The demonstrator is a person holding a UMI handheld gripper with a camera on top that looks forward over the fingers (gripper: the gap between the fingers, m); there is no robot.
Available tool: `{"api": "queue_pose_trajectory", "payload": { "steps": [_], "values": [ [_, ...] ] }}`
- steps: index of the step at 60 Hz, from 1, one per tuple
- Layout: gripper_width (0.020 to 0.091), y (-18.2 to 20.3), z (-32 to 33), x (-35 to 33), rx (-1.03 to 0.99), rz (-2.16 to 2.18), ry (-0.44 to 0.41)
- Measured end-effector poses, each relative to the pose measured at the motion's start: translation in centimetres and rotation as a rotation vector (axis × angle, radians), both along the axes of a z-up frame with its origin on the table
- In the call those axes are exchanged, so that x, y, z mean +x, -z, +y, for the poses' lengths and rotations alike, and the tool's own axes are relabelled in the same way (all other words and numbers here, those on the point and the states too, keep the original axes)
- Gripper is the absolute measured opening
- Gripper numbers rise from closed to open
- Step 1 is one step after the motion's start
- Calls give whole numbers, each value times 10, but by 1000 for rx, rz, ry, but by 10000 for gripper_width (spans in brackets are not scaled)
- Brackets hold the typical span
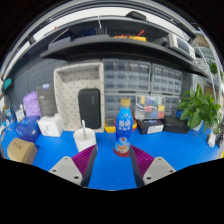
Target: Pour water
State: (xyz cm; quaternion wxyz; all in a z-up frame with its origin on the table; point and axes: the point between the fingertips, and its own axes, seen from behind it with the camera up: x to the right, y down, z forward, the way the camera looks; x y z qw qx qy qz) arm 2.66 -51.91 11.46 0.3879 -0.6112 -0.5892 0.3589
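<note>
Approaching water bottle [124,124], claw [112,160] spread, holding nothing.
Risk: off-centre closing tips bottle on blue worktop [180,148]; could knock white cup [86,139] just beside it.

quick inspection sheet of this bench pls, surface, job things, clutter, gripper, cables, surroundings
surface: blue tabletop, bare just ahead of the fingers
job's things: water bottle with blue cap and label, upright, beyond the fingertips; white cup to its left, upright
clutter: white container and cardboard box at left; black box right of the bottle
grippers: gripper open, holding nothing; purple pads showing
cables: nothing seen
surroundings: potted plant at right; drawer cabinet behind; shelf above
</note>
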Motion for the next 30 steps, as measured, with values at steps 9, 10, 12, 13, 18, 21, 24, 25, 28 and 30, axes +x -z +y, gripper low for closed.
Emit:
{"api": "queue_pose_trajectory", "payload": {
  "steps": [9, 10, 12, 13, 18, 21, 24, 25, 28, 30],
  "values": [
    [644, -56, -23, 14, -27, 61, -17],
    [643, -61, -24, 15, -23, 66, -17],
    [643, -70, -26, 18, -16, 74, -20],
    [645, -73, -27, 19, -14, 75, -23],
    [647, -86, -35, 26, -8, 82, -34],
    [647, -92, -35, 30, -2, 91, -34],
    [647, -96, -35, 32, 3, 102, -30],
    [647, -98, -34, 33, 4, 103, -29],
    [647, -101, -34, 34, 8, 114, -25],
    [647, -102, -32, 35, 11, 116, -21]
  ]
}}
